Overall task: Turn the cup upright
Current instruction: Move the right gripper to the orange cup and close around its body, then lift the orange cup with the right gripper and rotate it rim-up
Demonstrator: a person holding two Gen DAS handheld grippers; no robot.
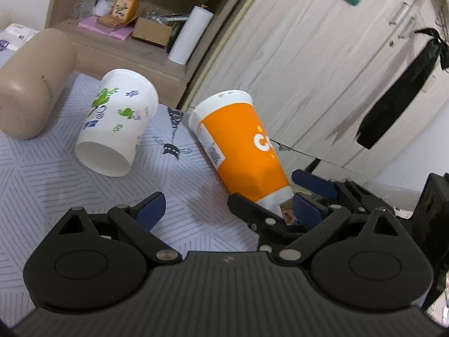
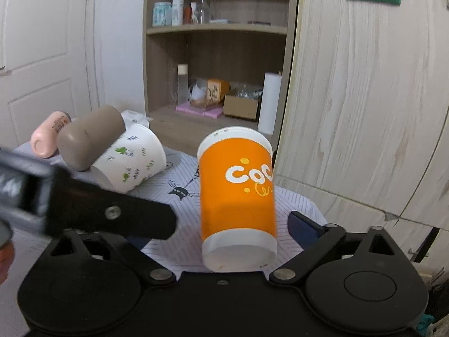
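Note:
An orange paper cup (image 1: 244, 143) with white lettering lies tilted on the patterned cloth, rim away, base toward the grippers. In the right wrist view the orange cup (image 2: 238, 193) sits between my right gripper's (image 2: 224, 230) wide-open fingers, base close to the camera; I cannot tell whether they touch it. My left gripper (image 1: 227, 205) is open and empty, left of the cup's base. A white cup with green print (image 1: 118, 120) lies on its side to the left; it also shows in the right wrist view (image 2: 132, 160).
A brown bottle (image 1: 31, 84) lies at the far left, with a pink bottle (image 2: 47, 134) behind it. An open wooden shelf (image 2: 216, 112) with boxes and a white roll (image 1: 190, 33) stands behind. A wardrobe door (image 2: 364, 112) is at the right.

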